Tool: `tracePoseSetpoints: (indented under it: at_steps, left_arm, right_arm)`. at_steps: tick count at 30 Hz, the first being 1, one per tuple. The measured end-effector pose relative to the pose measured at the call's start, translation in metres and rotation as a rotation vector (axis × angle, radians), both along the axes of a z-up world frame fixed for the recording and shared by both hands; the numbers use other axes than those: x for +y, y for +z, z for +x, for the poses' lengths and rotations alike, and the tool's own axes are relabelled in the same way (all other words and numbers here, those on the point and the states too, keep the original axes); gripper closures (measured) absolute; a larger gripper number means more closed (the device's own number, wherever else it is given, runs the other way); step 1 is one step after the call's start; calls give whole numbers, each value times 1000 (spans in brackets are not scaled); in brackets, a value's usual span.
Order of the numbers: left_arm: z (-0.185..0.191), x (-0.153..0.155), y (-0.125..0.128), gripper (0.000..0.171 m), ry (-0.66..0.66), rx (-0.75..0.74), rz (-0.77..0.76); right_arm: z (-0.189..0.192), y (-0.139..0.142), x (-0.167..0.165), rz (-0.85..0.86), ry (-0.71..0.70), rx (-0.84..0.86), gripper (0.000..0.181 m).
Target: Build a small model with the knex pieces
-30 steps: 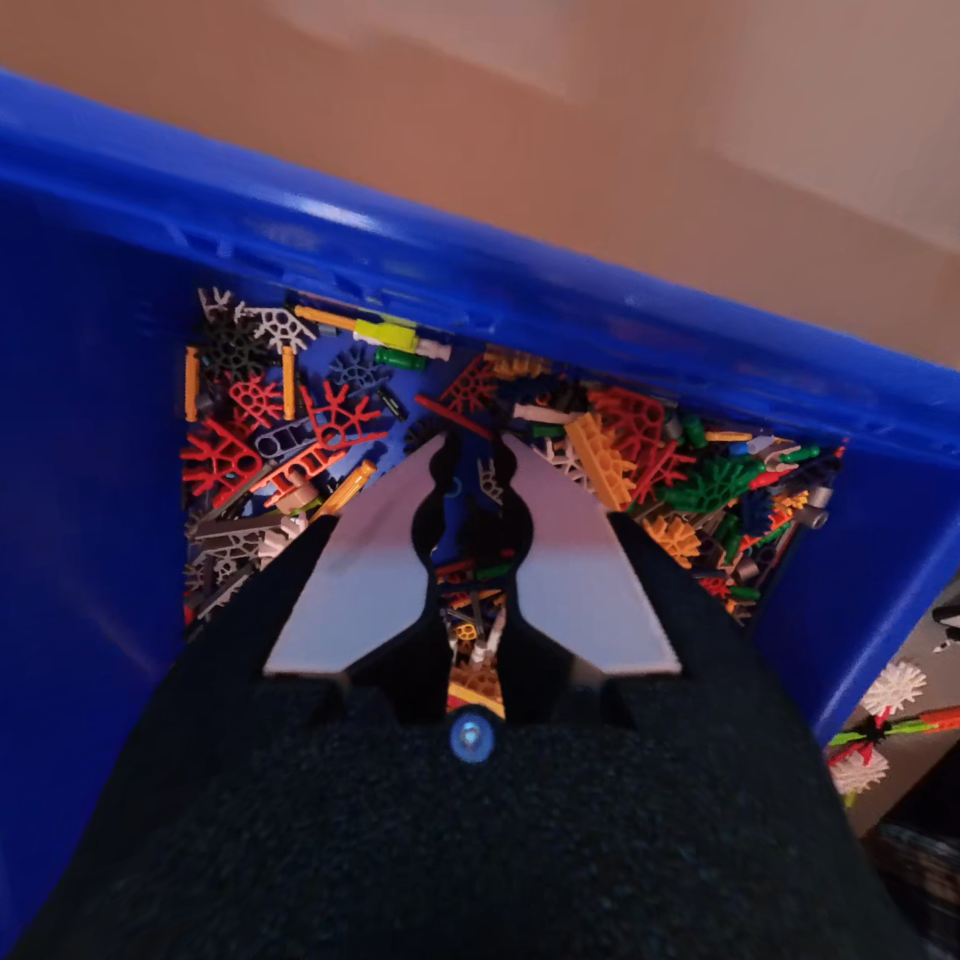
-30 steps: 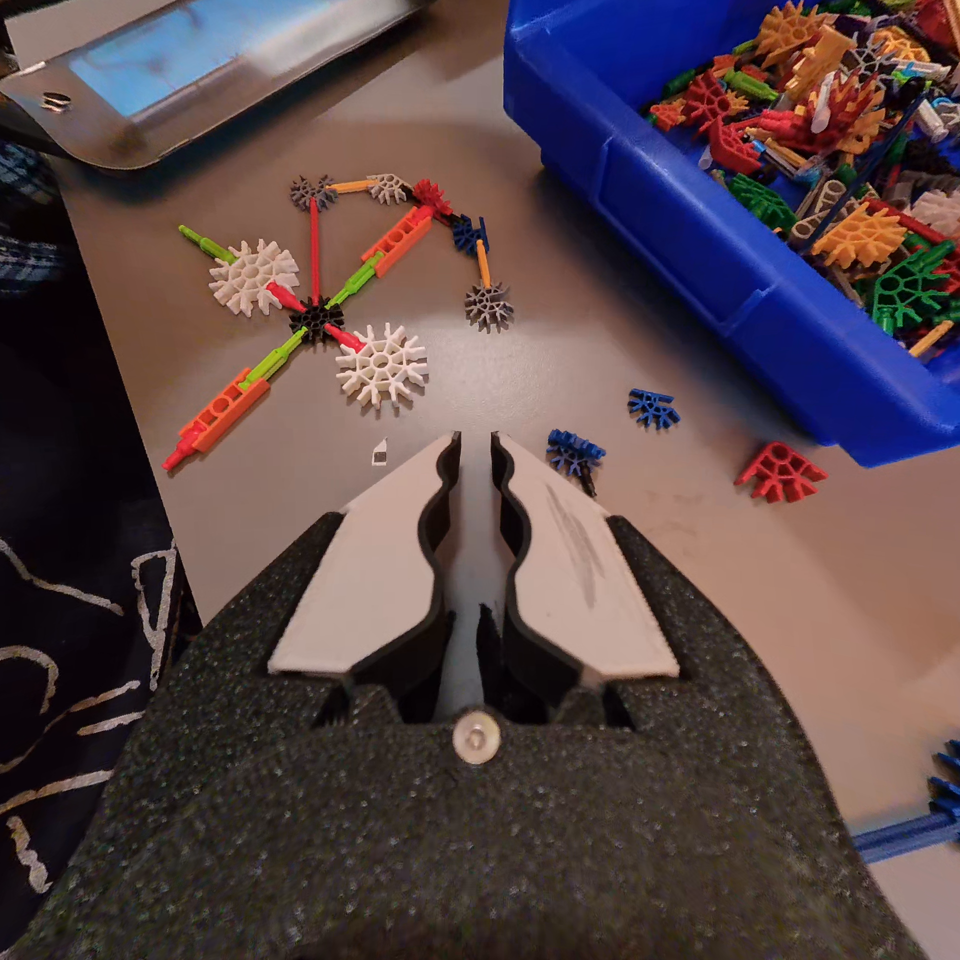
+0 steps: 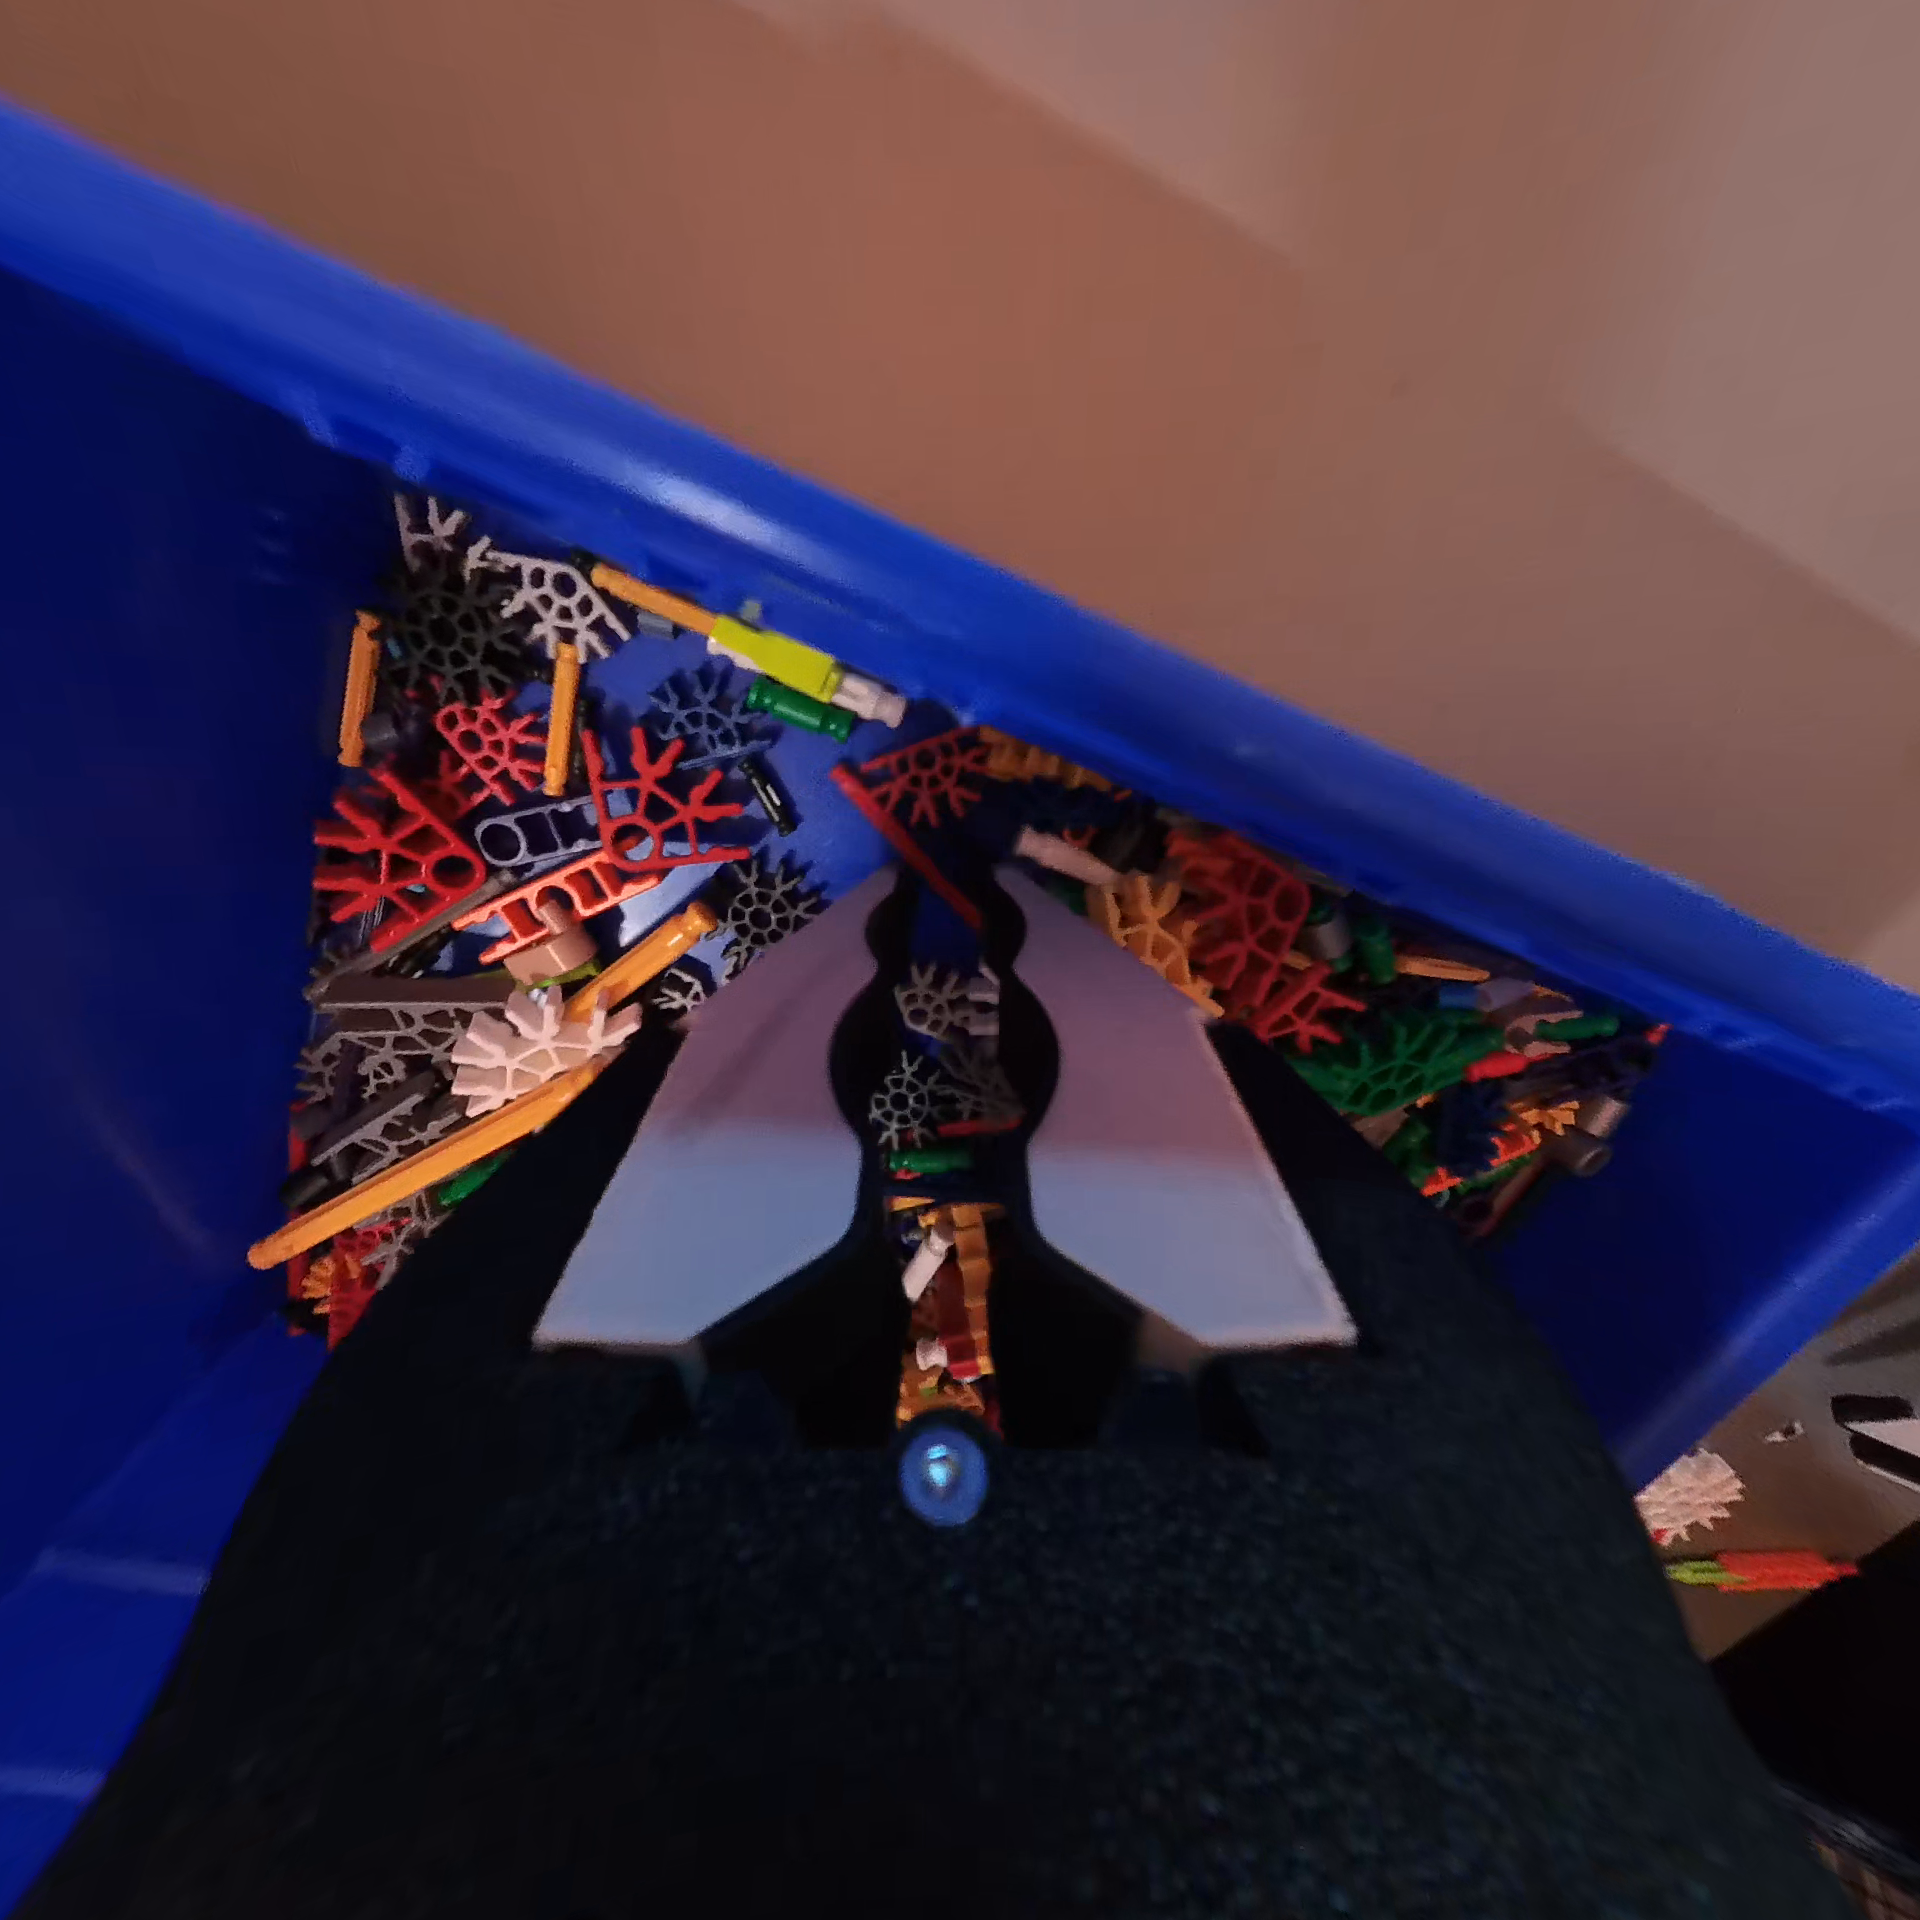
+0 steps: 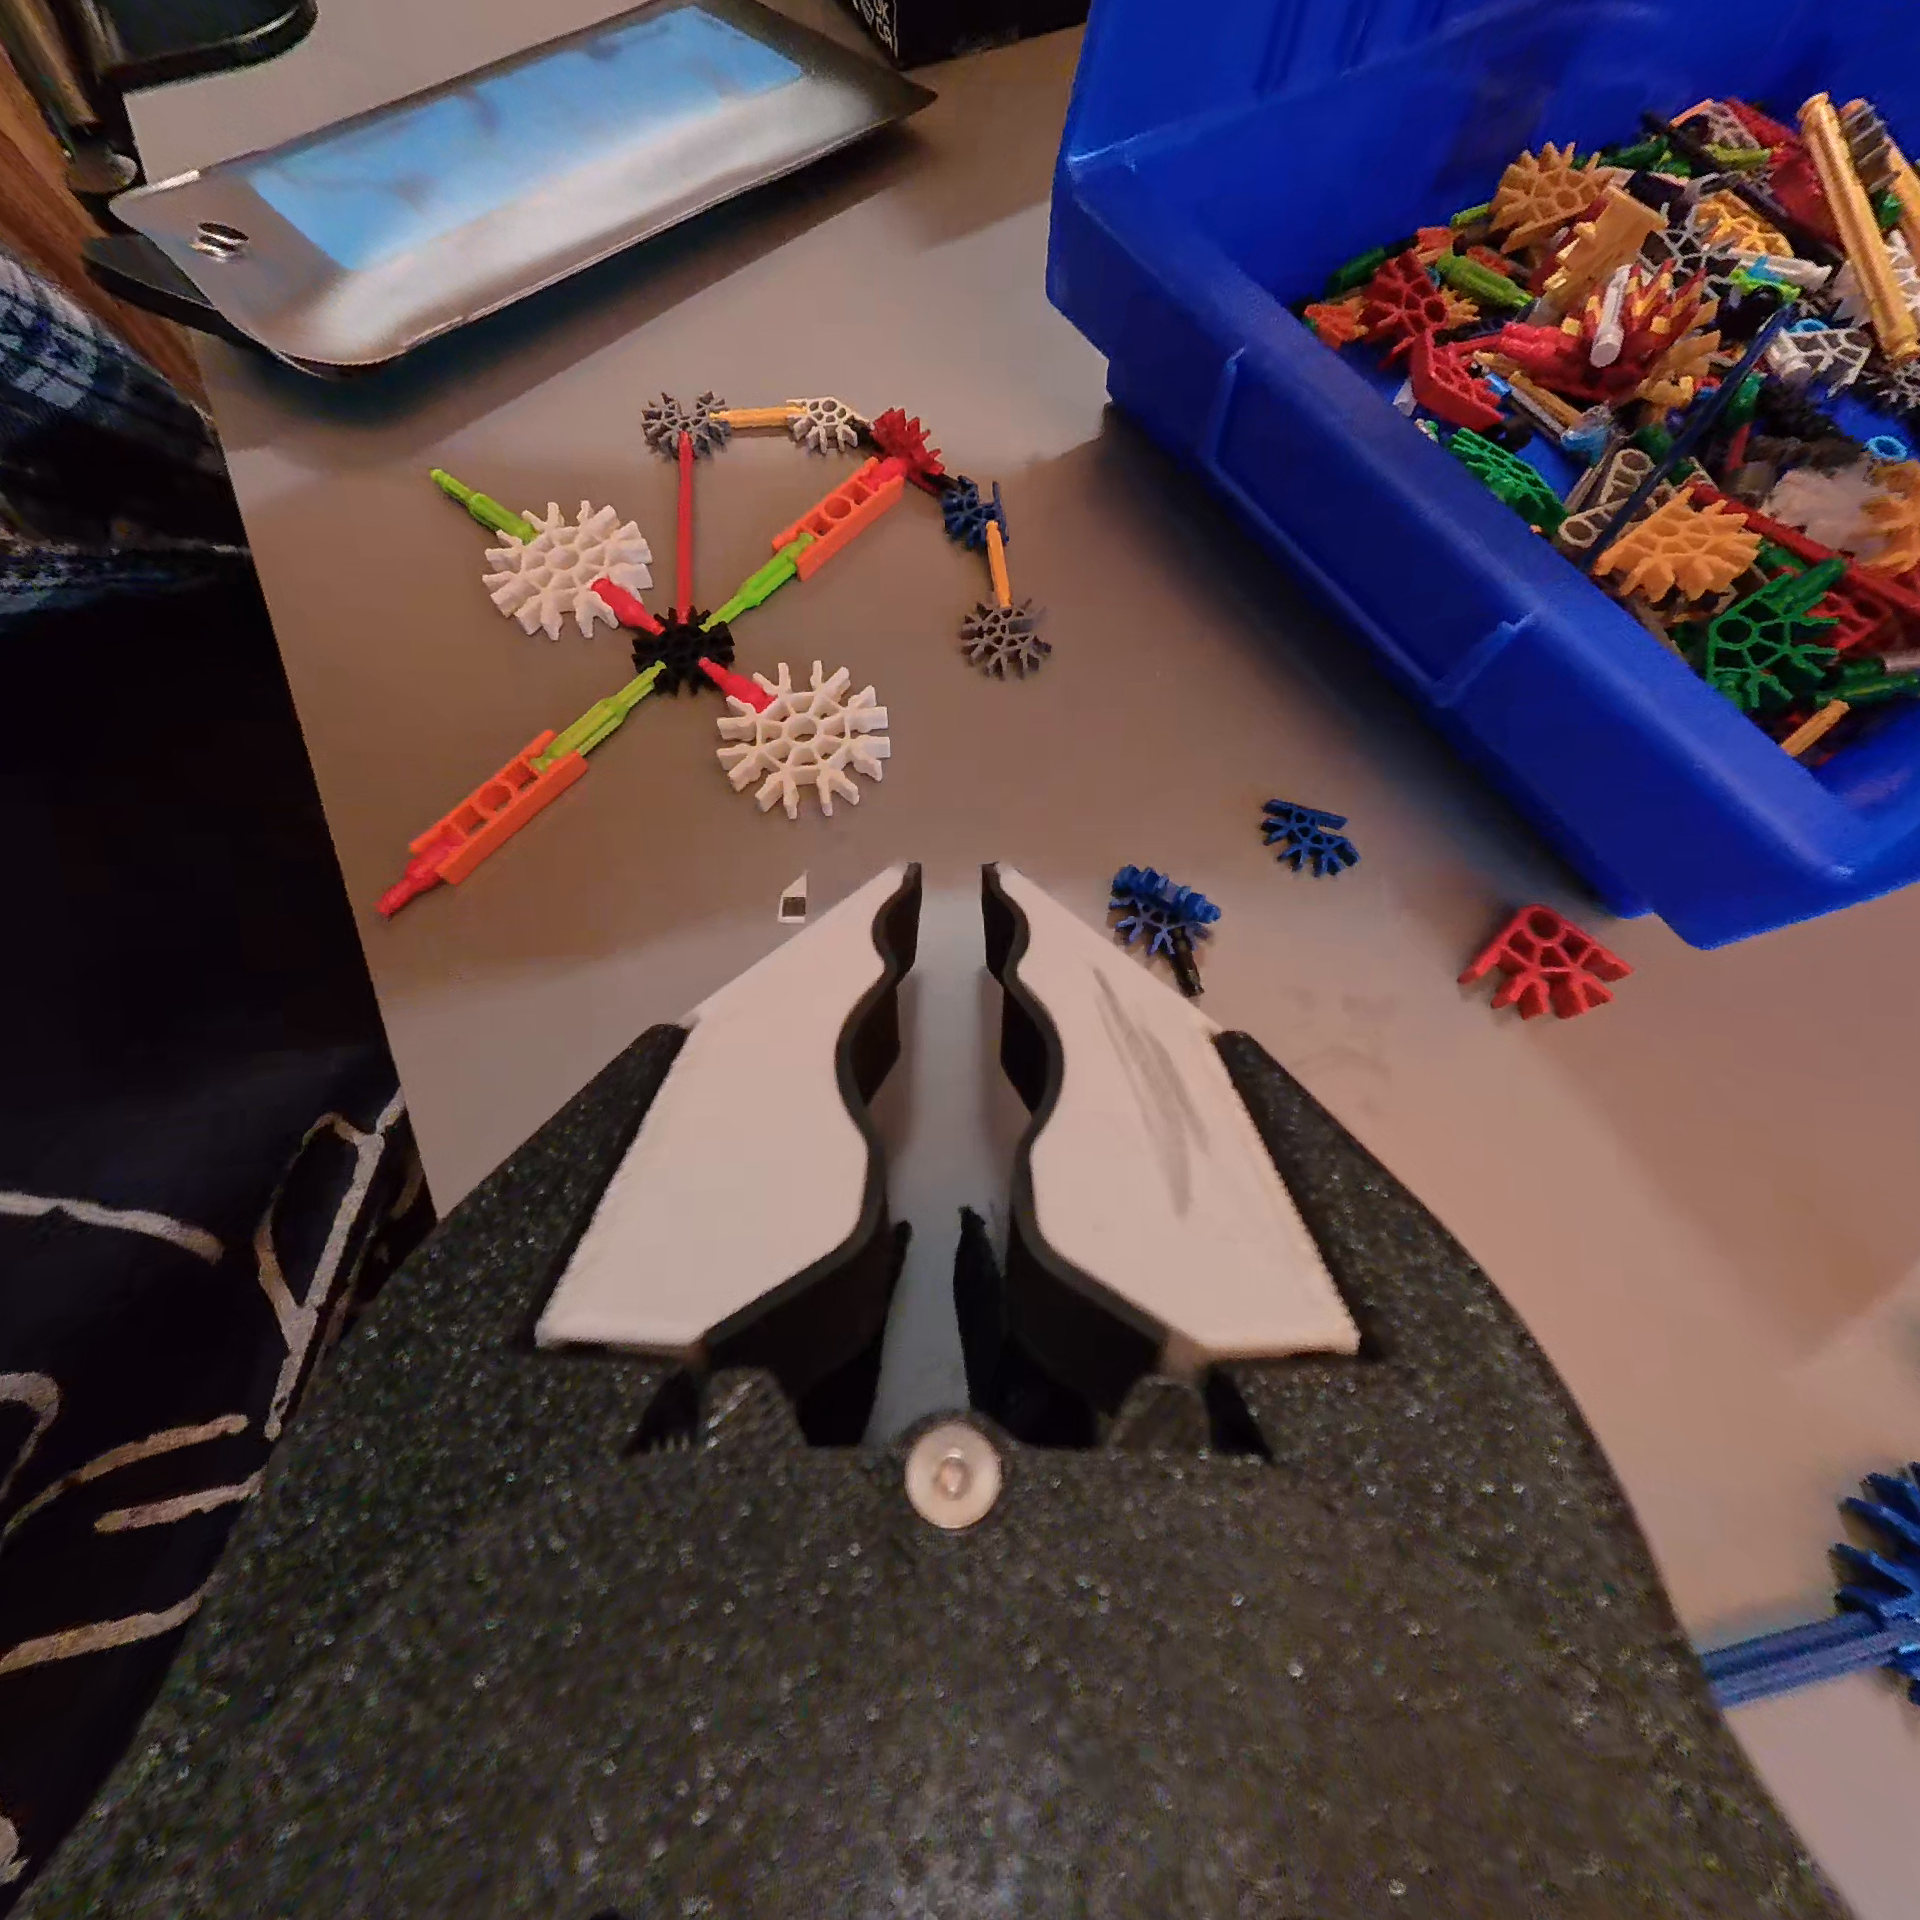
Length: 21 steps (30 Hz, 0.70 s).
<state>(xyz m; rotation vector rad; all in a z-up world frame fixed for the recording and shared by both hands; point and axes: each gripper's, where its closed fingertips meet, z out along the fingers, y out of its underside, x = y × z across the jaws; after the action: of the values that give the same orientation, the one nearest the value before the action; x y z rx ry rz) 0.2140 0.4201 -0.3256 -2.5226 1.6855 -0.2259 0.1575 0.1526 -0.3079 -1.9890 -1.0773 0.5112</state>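
No readable writing showed as the left gripper [image 3: 945,883], jaws slightly parted and empty, had sunk nearer the red rod [image 3: 902,844] in the blue bin [image 3: 1143,686], while the right gripper [image 4: 951,883], likewise parted and empty, stayed over the grey table [image 4: 1351,1195] beside a blue connector [image 4: 1162,914].

Both the left gripper [image 3: 945,883] and the right gripper [image 4: 951,878] have their fingers slightly parted, gripping nothing.

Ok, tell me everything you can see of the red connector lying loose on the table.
The red connector is a flat, fan-shaped plastic piece with webbed openings and several notched prongs along its wide edge. It looks whole. It lies flat on the grey table, alone, just in front of the blue bin's near corner without touching it. Two blue connectors lie off to its left. The right gripper is well clear of it.
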Motion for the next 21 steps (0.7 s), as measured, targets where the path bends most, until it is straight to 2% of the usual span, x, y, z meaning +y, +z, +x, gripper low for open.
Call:
tracePoseSetpoints:
  at_steps: [11, 21]
  left_arm:
    - [-1, 3, 2, 161, 77, -104, -120]
    - [-3, 7, 1, 161, 68, -84, -75]
  right_arm:
    - [3, 2, -2, -3, 5, 19, 170]
    - [3, 3, -2, -20, 9, 37, 170]
